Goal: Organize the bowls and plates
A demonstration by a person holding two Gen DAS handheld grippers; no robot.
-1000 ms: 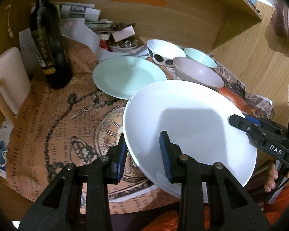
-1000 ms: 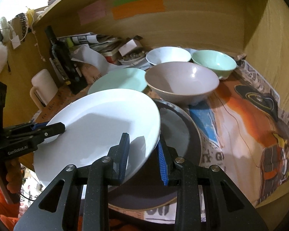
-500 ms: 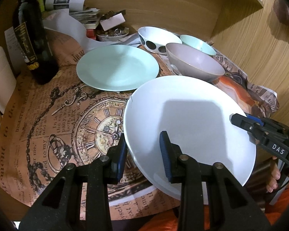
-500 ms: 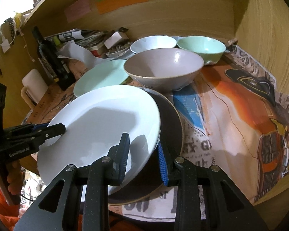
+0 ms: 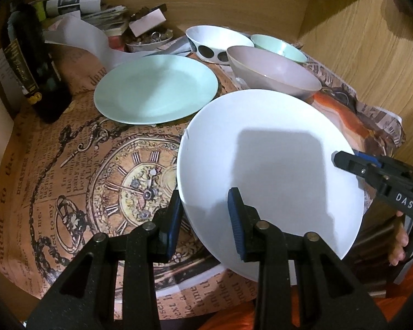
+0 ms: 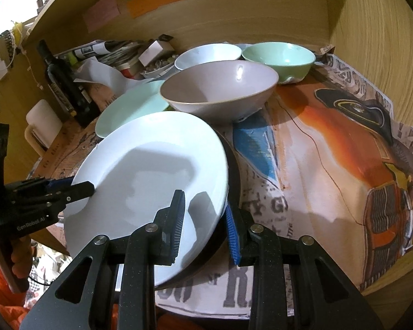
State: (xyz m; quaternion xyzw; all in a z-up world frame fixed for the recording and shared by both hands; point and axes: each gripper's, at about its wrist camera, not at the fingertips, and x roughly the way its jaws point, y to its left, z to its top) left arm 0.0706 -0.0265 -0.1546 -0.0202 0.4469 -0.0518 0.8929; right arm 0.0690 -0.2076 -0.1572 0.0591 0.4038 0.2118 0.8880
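- We hold the white plate [image 5: 267, 165] with both grippers at once, one on each side of its rim, so it sits tilted above the near edge of the table [image 5: 16, 283].
- Our left gripper [image 5: 205, 220] has its blue-padded jaws set narrowly across the plate's near-left rim, one pad under the edge and one on the upper face.
- Our right gripper [image 6: 205, 224] grips the plate's right rim the same way, jaws drawn in tight on the edge; in the left wrist view it shows at the plate's right side [image 5: 349, 163].
- In the right wrist view, a dark plate [image 6: 234, 170] lies directly under the white plate, showing along its right edge; we cannot tell whether the two touch.
- A mint-green plate [image 5: 155, 88] lies flat on the printed paper cover [image 5: 68, 165], beyond and to the left of the white plate.
- A mauve bowl [image 6: 220, 90] stands just beyond the white plate's far rim.
- Further back stand a spotted white bowl [image 5: 214, 42] and, to its right, a green bowl [image 6: 279, 57], both close to the wooden back wall [image 6: 247, 13].
- A dark wine bottle [image 5: 30, 66] stands upright at the far left, with a heap of papers [image 5: 77, 5] behind it.
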